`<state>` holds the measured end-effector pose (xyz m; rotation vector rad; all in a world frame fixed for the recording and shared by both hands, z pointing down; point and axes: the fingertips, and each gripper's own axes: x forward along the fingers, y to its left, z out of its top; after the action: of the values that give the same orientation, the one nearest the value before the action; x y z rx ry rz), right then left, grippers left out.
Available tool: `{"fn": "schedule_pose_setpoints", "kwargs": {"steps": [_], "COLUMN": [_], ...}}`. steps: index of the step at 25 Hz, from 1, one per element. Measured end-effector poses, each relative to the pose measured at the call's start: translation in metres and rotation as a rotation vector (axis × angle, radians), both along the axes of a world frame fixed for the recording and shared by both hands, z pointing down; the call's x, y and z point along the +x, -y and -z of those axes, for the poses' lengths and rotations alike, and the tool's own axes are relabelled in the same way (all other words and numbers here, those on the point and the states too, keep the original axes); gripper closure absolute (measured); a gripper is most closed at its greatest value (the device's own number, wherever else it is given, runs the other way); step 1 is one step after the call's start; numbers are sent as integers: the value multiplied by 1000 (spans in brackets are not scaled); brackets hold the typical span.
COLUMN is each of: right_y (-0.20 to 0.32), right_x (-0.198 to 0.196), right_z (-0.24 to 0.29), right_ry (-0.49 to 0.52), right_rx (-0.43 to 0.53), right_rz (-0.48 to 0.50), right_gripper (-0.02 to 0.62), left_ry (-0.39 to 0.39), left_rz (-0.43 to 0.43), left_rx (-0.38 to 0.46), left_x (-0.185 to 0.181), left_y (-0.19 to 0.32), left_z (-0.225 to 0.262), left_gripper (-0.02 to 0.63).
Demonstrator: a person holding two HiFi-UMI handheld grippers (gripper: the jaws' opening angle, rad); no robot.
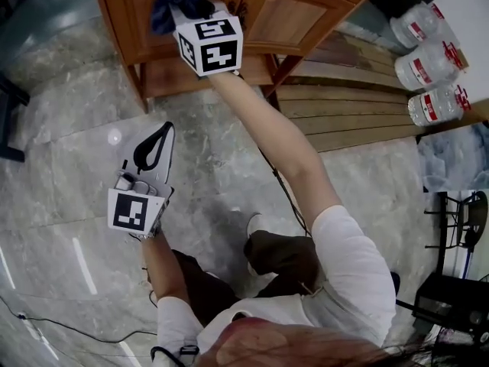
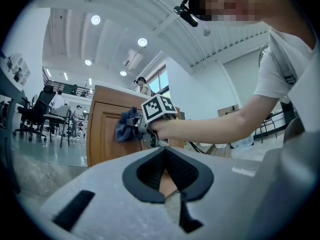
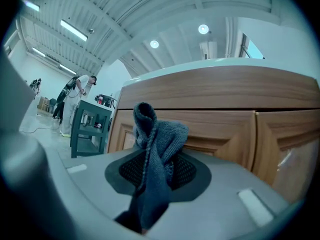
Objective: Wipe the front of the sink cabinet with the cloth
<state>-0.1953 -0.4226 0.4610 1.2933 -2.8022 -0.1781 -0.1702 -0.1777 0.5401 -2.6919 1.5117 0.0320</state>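
Right gripper (image 3: 150, 194): jaws pinching one dark blue cloth (image 3: 157, 144), which stands bunched upright.
Cloth place: at the left of the sink cabinet's (image 1: 306, 17) two doors; contact unclear.
Left gripper (image 1: 155, 145): jaws pressed together, empty, above the floor (image 1: 69, 167).
Bottles (image 1: 426, 63): three, far right.

The cloth (image 1: 179, 2) lies before, perhaps touching, the cabinet (image 1: 286, 21), with bottles (image 1: 424, 69) to its right.
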Motion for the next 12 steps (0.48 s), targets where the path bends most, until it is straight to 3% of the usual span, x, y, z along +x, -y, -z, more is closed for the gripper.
{"fn": "schedule_pose_setpoints", "kwargs": {"steps": [7, 12], "right_y": [9, 15], "right_x": [74, 132], "right_z": [1, 6], "right_ry": [-16, 3], "right_rx": [44, 55], "right_rz": [-70, -129], "right_gripper": [489, 485], "left_ry": [-23, 31], "left_rz": [-52, -65], "left_rx": [18, -1], "left_x": [28, 34], "left_y": [15, 22], "left_z": [3, -14], "left_gripper": [601, 601]}}
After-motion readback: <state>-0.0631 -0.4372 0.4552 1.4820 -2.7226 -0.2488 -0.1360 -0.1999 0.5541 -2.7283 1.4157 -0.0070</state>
